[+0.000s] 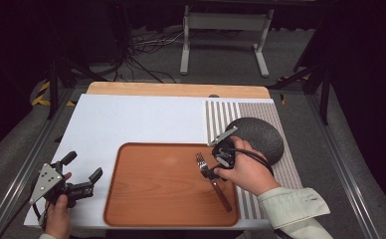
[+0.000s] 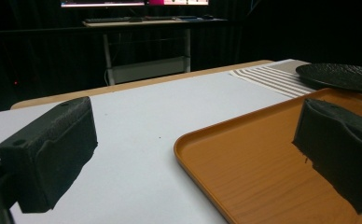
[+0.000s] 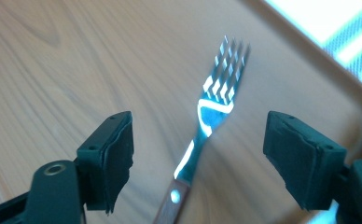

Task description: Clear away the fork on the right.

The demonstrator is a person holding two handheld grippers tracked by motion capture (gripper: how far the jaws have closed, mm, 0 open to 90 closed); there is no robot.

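A fork (image 1: 217, 187) with a wooden handle lies flat on the right part of an orange-brown tray (image 1: 156, 184), tines pointing away from me. My right gripper (image 1: 212, 172) hovers just over the fork's neck. In the right gripper view its jaws stand open, one on each side of the fork (image 3: 207, 116), neither pad touching it, with the tray's wood grain (image 3: 76, 56) beneath. My left gripper (image 1: 84, 166) is held open over the white mat left of the tray, with nothing between its fingers. In the left gripper view the left gripper (image 2: 193, 154) straddles the tray's rim (image 2: 188, 140).
A dark round plate (image 1: 260, 137) sits on a striped placemat (image 1: 221, 117) at the right, just behind my right hand. A white mat (image 1: 131, 119) covers the table, whose wooden far edge (image 1: 176, 89) shows behind it. Beyond the table stand a frame and cables on the floor.
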